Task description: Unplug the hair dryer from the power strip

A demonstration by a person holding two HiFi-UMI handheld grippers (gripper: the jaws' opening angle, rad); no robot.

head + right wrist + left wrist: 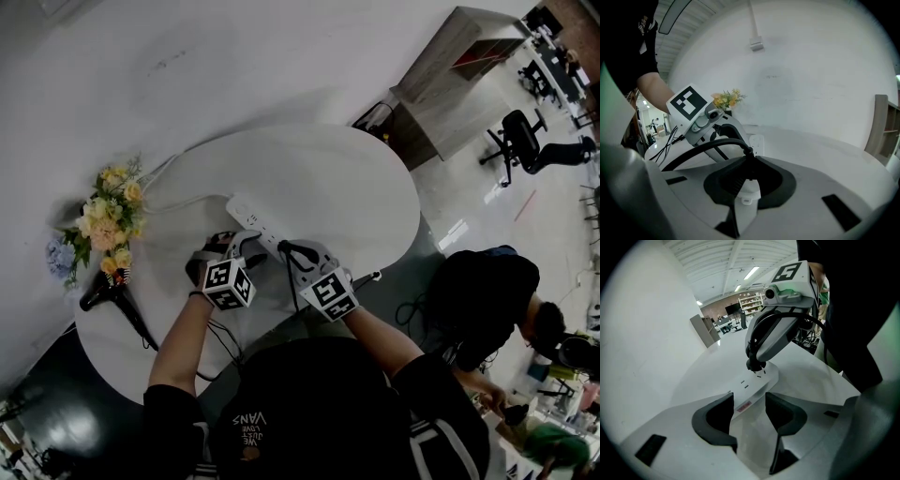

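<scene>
A white power strip (251, 217) lies on the round white table (356, 187). My left gripper (246, 246) straddles the strip's near end (746, 399), its pads against both long edges. My right gripper (286, 251) is shut on the black plug (743, 178), which sits at the strip's far sockets (755, 364). Whether the prongs are still in the socket I cannot tell. The plug's black cable (708, 149) curves off to the left and runs down off the table (292, 286). The black hair dryer (101, 294) lies at the table's left edge.
A bunch of flowers (108, 220) stands at the table's left, beside the hair dryer. The strip's white cord (187, 202) curves towards them. Off the table are a wooden cabinet (459, 80), an office chair (520, 141) and a crouching person (487, 300) at the right.
</scene>
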